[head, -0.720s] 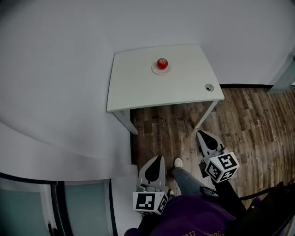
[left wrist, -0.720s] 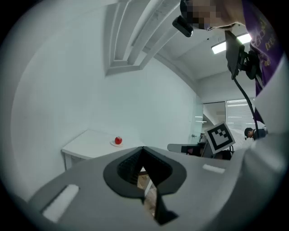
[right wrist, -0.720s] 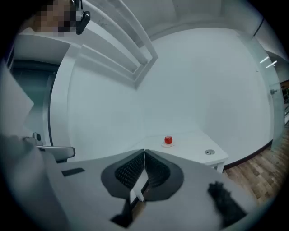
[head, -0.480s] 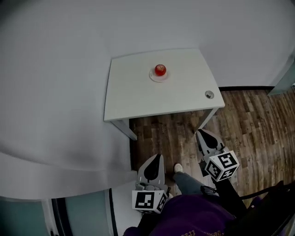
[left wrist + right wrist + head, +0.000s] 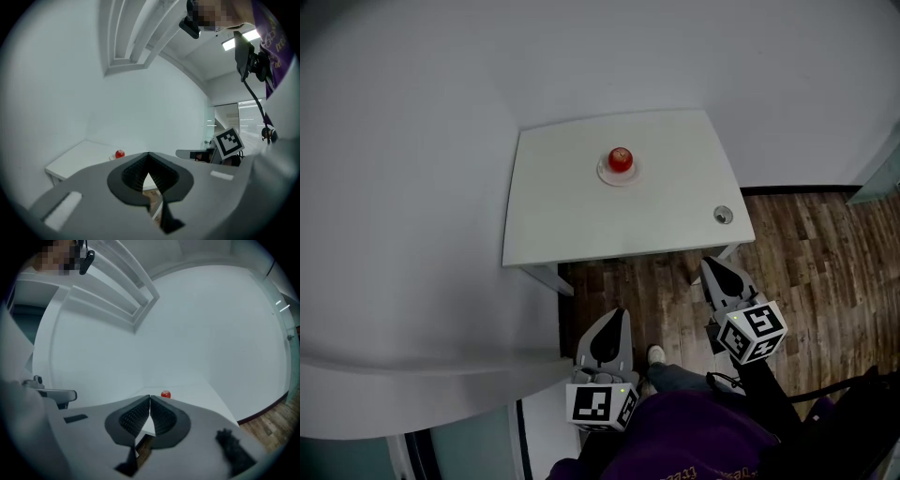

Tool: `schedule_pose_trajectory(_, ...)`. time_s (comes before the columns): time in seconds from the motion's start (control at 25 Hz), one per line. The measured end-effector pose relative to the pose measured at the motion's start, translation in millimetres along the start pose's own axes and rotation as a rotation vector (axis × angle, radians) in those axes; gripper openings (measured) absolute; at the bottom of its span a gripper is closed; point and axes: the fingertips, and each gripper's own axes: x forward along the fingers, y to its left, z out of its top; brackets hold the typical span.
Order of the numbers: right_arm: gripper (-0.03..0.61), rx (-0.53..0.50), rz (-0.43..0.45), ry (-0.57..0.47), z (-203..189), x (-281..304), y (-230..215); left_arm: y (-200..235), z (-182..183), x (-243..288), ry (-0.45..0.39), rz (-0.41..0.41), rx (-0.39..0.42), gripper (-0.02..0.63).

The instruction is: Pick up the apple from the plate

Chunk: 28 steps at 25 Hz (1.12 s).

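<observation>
- Against the far white wall [image 5: 441,112] stands a white table [image 5: 572,225], on a wood-plank floor [image 5: 816,253].
- Toward the table's far side, the red apple [image 5: 621,157] sits on a small pale plate [image 5: 605,174]; a small round metal fitting [image 5: 724,215] lies by the near right corner.
- Near the person, well apart from the apple, the left gripper [image 5: 622,313] and right gripper [image 5: 706,262] point roughly level toward the table.
- Both grippers' jaws are pressed together, with nothing between them.
</observation>
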Motion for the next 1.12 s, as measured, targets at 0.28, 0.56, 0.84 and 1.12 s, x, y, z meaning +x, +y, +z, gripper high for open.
schedule_pose_trajectory(0.28,0.011,-0.003,0.023,0.001,5.9,21.4,-17.9,0.5,2.2,29.4,-0.012,0.011,-0.005,0.006)
schedule_pose_trajectory(0.56,0.011,0.009,0.031,0.011,2.0,29.2,-27.2,3.0,0.5,38.3,-0.007,0.032,-0.001,0.006)
schedule_pose_trajectory(0.84,0.011,0.009,0.036,0.019,3.2,48.4,-27.4,17.5,2.4,49.0,-0.005,0.045,-0.012,0.006)
schedule_pose_trajectory(1.12,0.011,0.011,0.033,0.020,4.2,76.4,-33.3,38.1,3.1,70.5,0.000,0.049,-0.016,0.006)
